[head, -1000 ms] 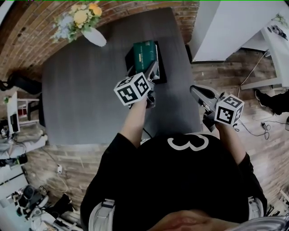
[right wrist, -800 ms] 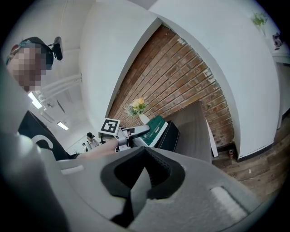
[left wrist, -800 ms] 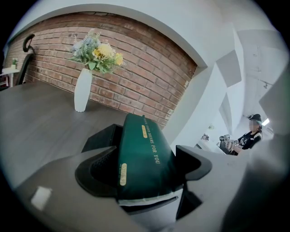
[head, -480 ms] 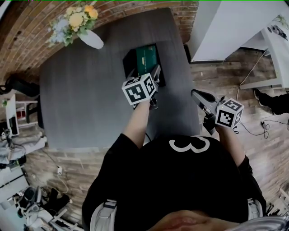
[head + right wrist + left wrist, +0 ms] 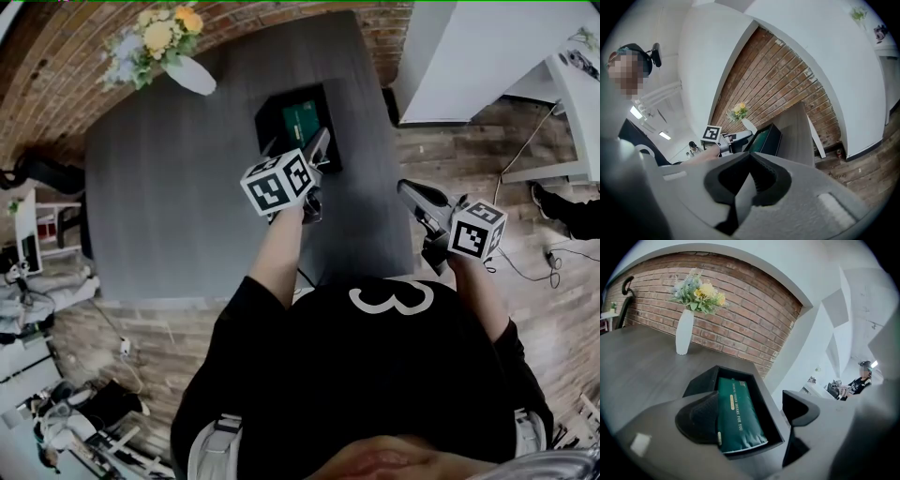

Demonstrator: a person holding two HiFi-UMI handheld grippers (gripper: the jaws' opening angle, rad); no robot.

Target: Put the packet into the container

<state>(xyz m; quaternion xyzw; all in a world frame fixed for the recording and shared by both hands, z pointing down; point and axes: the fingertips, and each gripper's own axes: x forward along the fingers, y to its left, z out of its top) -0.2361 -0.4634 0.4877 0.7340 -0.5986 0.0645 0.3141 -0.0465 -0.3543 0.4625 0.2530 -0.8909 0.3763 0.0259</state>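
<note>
A dark green packet (image 5: 300, 121) lies inside the black open-top container (image 5: 273, 120) at the far right of the grey table (image 5: 178, 187). In the left gripper view the packet (image 5: 737, 413) fills the container (image 5: 701, 383) lengthwise. My left gripper (image 5: 317, 152) hovers just short of the container's near end. Its jaws are open, with nothing between them, and the left gripper (image 5: 750, 414) looks down on the packet. My right gripper (image 5: 407, 190) hangs off the table's right edge, over the wooden floor. The right gripper (image 5: 749, 173) is shut and empty.
A white vase of flowers (image 5: 183, 67) stands at the table's far left corner, also visible as the vase (image 5: 684, 332) before a brick wall. A white partition (image 5: 469, 56) rises right of the table. A seated person (image 5: 860, 379) is far off at the right.
The packet, higher and larger over the container a second ago, now lies down inside it. My left gripper has drawn back a little. The right gripper has barely moved.
</note>
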